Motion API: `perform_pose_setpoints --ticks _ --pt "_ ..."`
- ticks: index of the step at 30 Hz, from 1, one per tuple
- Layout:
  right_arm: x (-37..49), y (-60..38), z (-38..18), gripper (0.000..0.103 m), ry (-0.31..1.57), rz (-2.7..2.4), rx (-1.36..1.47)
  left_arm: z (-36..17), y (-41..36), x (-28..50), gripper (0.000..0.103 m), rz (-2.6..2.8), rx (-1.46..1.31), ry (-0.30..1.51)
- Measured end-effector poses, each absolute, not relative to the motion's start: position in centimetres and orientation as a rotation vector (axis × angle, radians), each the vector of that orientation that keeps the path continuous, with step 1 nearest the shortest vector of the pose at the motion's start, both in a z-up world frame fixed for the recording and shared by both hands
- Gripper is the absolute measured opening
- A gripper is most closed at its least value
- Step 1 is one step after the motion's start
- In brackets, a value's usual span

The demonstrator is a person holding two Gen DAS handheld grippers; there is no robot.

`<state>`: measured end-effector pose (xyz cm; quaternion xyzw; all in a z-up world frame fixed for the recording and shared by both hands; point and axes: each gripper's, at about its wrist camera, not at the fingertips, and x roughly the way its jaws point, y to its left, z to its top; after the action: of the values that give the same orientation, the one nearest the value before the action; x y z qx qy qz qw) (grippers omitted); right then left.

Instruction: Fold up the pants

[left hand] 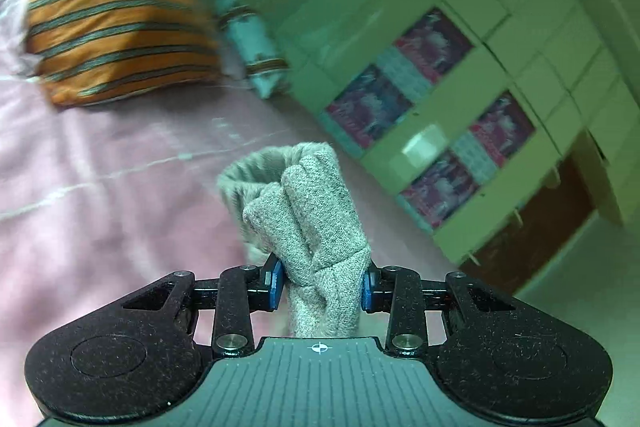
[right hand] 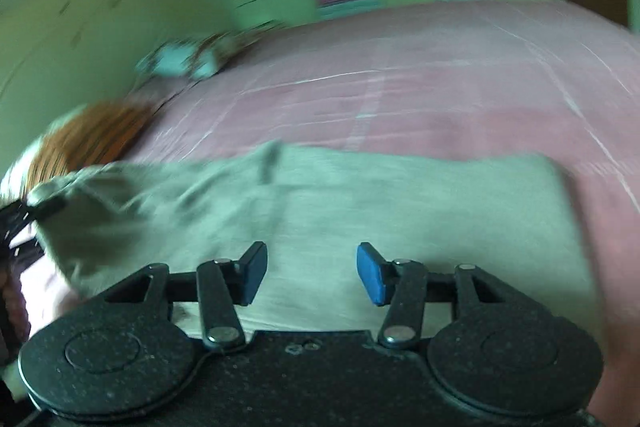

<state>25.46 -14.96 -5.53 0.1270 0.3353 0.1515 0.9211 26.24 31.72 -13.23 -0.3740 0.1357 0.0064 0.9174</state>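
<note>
The pants are grey knit cloth. In the left wrist view my left gripper (left hand: 323, 285) is shut on a bunched fold of the pants (left hand: 304, 211), which stands up between the blue pads above the pink bed. In the right wrist view the pants (right hand: 360, 211) lie spread flat across the bed, and one end at the left is lifted toward the other gripper (right hand: 16, 219). My right gripper (right hand: 312, 275) is open and empty, just above the near edge of the cloth. The view is blurred.
The pink bedspread (left hand: 100, 187) covers the bed. An orange striped pillow (left hand: 116, 27) and a light blue bolster (left hand: 256, 43) lie at its head. A green wardrobe (left hand: 460, 115) with patterned panels stands beside the bed.
</note>
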Motion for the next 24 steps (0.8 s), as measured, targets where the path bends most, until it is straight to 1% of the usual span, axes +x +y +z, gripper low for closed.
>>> perform_pose_setpoints --ticks 4,9,13,14,15,16,17,18,20,24 --pt "24.2 -20.8 -5.2 0.043 0.671 0.216 0.444 -10.6 25.7 27.6 0.036 -0.064 -0.720 0.276" --pt "22.2 -26.0 -5.2 0.046 0.624 0.156 0.520 -8.3 16.2 28.6 0.036 -0.162 -0.635 0.277" --pt "20.4 -29.8 -5.6 0.046 0.603 0.112 0.579 -6.6 6.5 29.1 0.036 -0.292 -0.505 0.309" --pt "20.0 -30.8 -5.7 0.047 0.599 0.098 0.599 -6.5 3.8 29.2 0.038 -0.337 -0.470 0.329" --pt "19.7 -31.8 -5.9 0.048 0.596 0.086 0.615 -6.7 1.0 29.4 0.052 -0.398 -0.430 0.360" --pt "19.4 -32.5 -6.1 0.048 0.594 0.074 0.626 -7.5 -1.6 29.7 0.063 -0.472 -0.398 0.421" --pt "19.1 -33.4 -6.3 0.049 0.592 0.062 0.640 -8.4 -3.5 30.1 0.082 -0.523 -0.397 0.499" --pt "19.0 -34.1 -6.4 0.049 0.593 0.051 0.654 -9.0 -4.7 29.7 0.083 -0.526 -0.406 0.536" --pt "18.8 -35.3 -6.7 0.049 0.588 0.032 0.693 -9.4 -5.1 27.8 0.084 -0.548 -0.413 0.483" --pt "18.3 -36.0 -7.0 0.049 0.571 0.061 0.729 -9.8 -1.2 25.9 0.084 -0.435 -0.462 0.494"
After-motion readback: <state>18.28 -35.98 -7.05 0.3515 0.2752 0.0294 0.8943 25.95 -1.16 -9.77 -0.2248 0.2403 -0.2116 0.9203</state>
